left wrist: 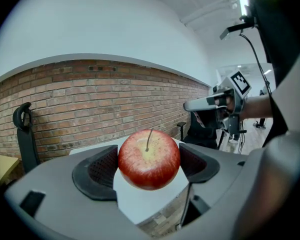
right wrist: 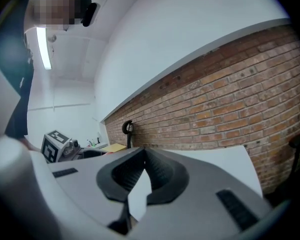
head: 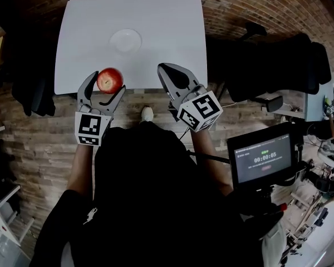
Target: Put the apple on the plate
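A red apple (head: 109, 80) with a yellow patch round its stem is held between the jaws of my left gripper (head: 106, 86), just above the near edge of the white table (head: 172, 32). In the left gripper view the apple (left wrist: 149, 159) fills the gap between the two dark pads, stem up. A white plate (head: 126, 40) lies on the table beyond the apple, slightly to the right. My right gripper (head: 168, 74) hovers at the table's near edge with its jaws together and nothing between them; its tips (right wrist: 142, 151) meet in the right gripper view.
A brick wall runs behind the table. Dark office chairs (head: 278, 60) stand to the right and a dark shape (head: 28, 77) to the left. A monitor (head: 264, 157) showing a timer stands at the lower right.
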Tool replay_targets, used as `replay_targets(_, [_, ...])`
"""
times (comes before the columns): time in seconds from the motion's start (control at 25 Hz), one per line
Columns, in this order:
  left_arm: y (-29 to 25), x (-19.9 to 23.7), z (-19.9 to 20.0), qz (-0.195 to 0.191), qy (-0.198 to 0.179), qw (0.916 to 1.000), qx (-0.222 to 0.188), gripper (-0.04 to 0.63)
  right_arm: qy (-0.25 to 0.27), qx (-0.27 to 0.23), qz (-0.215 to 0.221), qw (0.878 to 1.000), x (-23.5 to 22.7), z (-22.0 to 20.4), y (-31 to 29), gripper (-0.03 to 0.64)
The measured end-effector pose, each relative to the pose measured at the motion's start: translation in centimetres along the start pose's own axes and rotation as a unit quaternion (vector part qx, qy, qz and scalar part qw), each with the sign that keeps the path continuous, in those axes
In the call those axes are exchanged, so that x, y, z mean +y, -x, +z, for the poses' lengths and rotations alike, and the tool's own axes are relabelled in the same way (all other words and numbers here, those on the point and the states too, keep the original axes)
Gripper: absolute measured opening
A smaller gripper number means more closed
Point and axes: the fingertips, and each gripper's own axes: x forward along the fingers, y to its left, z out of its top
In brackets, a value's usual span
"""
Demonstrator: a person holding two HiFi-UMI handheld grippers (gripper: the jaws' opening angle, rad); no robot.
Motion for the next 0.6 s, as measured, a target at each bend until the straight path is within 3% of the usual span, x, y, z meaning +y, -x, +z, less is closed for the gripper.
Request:
replay_targets(0.36, [-5.1, 1.9, -1.6, 0.013, 0.016, 0.9994, 0.028, 0.388, -0.02, 0.023, 0.003, 1.0, -5.6, -2.0, -2.5, 0.003])
replay_targets(0.6, [-4.8, 1.9, -1.5, 0.024, 0.016, 0.9992, 0.027, 0.388, -0.019, 0.028, 0.008, 0.999, -5.6, -2.3, -2.0, 0.003])
